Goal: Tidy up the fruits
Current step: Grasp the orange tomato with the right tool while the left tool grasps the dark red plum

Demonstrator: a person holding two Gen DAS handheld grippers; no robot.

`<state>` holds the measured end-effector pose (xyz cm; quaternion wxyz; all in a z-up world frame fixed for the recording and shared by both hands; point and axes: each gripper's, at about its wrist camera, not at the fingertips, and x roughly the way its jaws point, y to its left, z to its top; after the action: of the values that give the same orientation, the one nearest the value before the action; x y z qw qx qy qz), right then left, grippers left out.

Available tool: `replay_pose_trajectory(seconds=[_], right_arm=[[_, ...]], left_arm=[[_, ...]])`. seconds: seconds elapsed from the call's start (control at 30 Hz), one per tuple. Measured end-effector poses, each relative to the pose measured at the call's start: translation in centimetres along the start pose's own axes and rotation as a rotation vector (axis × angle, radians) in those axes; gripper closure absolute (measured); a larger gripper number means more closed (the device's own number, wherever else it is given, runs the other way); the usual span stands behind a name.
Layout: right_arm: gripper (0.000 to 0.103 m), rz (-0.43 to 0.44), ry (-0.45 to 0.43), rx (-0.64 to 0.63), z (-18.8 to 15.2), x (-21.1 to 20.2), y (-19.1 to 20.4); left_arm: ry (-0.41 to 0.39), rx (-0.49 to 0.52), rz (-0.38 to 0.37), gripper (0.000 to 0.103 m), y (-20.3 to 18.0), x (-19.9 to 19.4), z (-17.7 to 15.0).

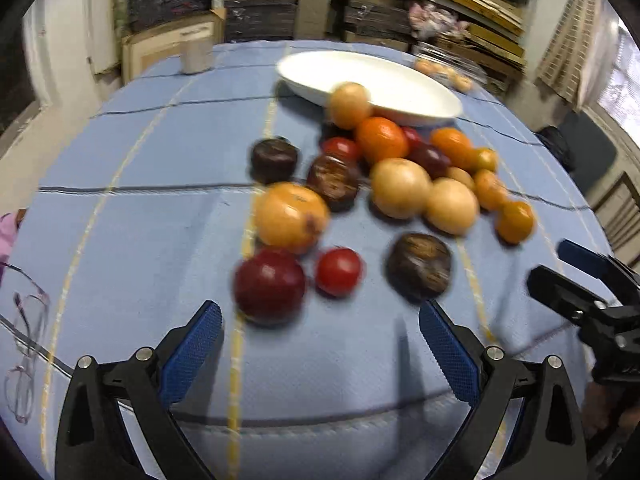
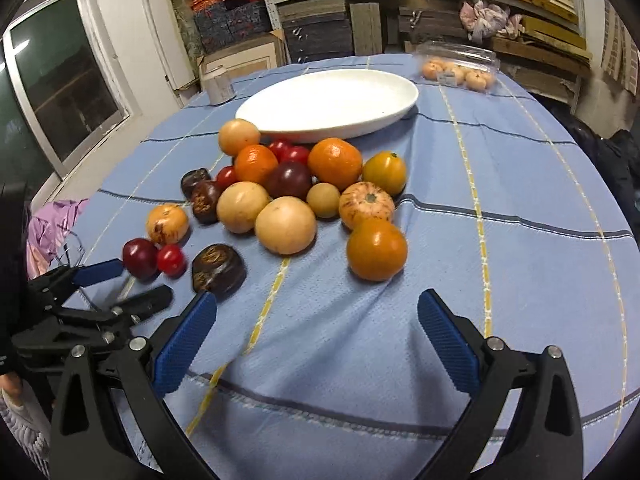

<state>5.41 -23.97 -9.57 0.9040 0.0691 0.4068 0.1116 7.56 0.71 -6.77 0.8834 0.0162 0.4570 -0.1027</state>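
Your left gripper (image 1: 320, 322) was spread wide with nothing between its blue pads (image 1: 192, 354), hovering low over the blue cloth (image 1: 140, 240) just short of the fruit. A dark red plum (image 1: 269, 285) lay just ahead of it, close to the left pad's tip, with a small red tomato (image 1: 338, 271) beside it and a dark brown fruit (image 1: 419, 266) off to the right. Your right gripper (image 2: 316, 322) was also spread and empty, over bare cloth; the same brown fruit (image 2: 218, 269) sat by its left fingertip, and an orange tomato (image 2: 376, 249) lay ahead, clear of both fingers. The rest of the pile (image 2: 288, 184) — pale round fruits, mandarins, small tomatoes — was bunched together, its far edge touching the white dish (image 2: 332, 106), which held nothing. A clear box of mandarins (image 2: 460, 66) stood well apart at the far right. The left view was blurred.
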Motion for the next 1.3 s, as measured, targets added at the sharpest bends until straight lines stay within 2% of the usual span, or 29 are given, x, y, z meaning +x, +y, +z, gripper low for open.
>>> replay_pose_trajectory(seconds=[0.17,0.33,0.47,0.57,0.6,0.63,0.67,0.7,1.0,1.17,1.3], right_arm=[[0.004,-0.022,-0.002,0.015,0.7,1.1,-1.3],[0.004,-0.002,0.023,0.029,0.9,2.1,-2.1],[0.004,-0.013,0.005,0.030,1.5,2.2,-2.6],[0.005,-0.006,0.035,0.035,1.4,2.8,-2.8],[0.006,0.004,0.047,0.041,1.4,3.1,-2.9],[0.022,0.009,0.048,0.046,1.4,3.1,-3.0],[0.042,0.017,0.048,0.049,1.4,3.1,-3.1],[0.048,0.024,0.058,0.056,1.5,3.4,-3.3],[0.047,-0.014,0.060,0.036,1.9,3.9,-3.8],[0.064,-0.037,0.058,0.008,2.5,4.5,-4.0],[0.065,-0.027,0.049,-0.006,2.4,4.5,-3.6]], left_arm=[[0.020,-0.009,0.030,0.004,2.3,0.4,0.8],[0.045,-0.016,0.071,0.004,4.2,1.2,1.0],[0.043,0.005,0.100,0.004,4.1,1.8,1.0],[0.034,-0.002,0.101,0.003,3.8,2.3,1.4],[0.037,-0.001,0.098,0.003,3.7,2.4,1.6],[0.040,0.005,0.090,0.003,3.6,2.5,1.7],[0.041,0.009,0.090,0.003,3.5,2.6,1.7],[0.042,0.009,0.090,0.003,3.6,2.6,1.8],[0.036,0.012,0.099,0.003,3.3,2.5,1.5],[0.034,0.012,0.101,0.003,3.2,2.5,1.4],[0.032,0.031,0.099,0.003,3.0,2.4,1.4]])
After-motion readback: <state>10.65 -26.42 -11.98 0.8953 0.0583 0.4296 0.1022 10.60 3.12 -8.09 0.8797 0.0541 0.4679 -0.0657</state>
